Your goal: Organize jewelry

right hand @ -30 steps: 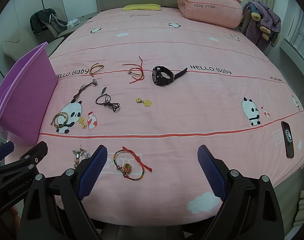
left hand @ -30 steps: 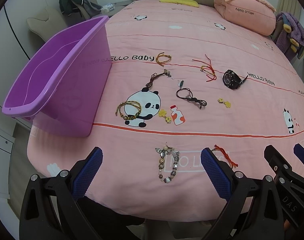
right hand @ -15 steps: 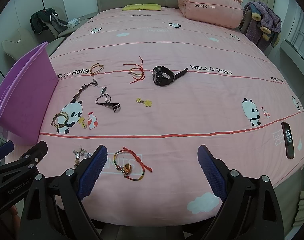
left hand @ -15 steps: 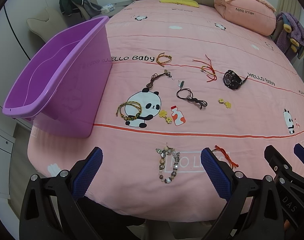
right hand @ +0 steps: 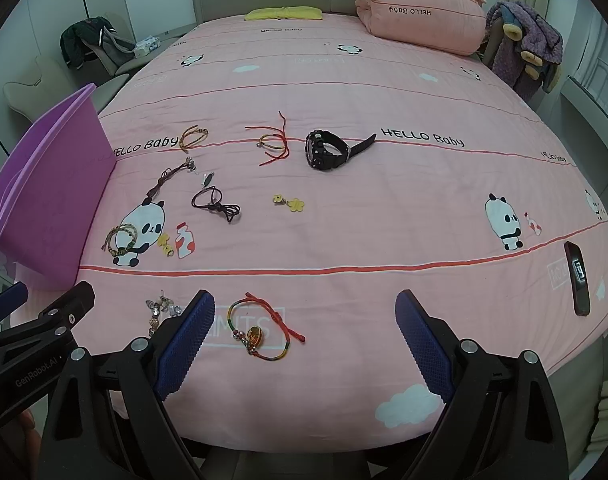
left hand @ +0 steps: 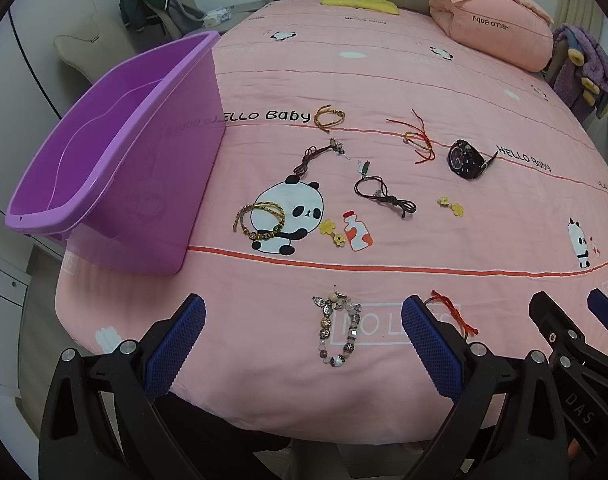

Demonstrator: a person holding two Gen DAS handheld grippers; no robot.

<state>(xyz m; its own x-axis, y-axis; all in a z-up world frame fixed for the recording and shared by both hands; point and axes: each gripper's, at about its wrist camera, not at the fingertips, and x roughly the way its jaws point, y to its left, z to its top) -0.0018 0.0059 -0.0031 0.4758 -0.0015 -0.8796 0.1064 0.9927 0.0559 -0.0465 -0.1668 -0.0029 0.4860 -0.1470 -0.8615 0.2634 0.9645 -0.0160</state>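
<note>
Both your claws, left claw (left hand: 303, 341) and right claw (right hand: 304, 338), hang spread wide and empty over the bed's near edge. The beaded bracelet (left hand: 337, 331) lies under the left, the red-cord bracelet (right hand: 260, 330) under the right, the purple tub (left hand: 116, 152) at the bed's left edge. Pinch carelessly and you could snag the pink bedsheet (left hand: 383, 92), or a limp cord could slip out.

Both fisheye views look from the foot of the bed (left hand: 383, 80) toward the headboard, set low and close to its near edge. The left wrist view sits further left, taking in the purple tub (left hand: 116, 152) almost whole. The right wrist view sits further right, reaching a black remote (right hand: 577, 282). Both share the black watch (right hand: 327, 149), the pillow (left hand: 491, 32) and most of the scattered jewelry.
</note>
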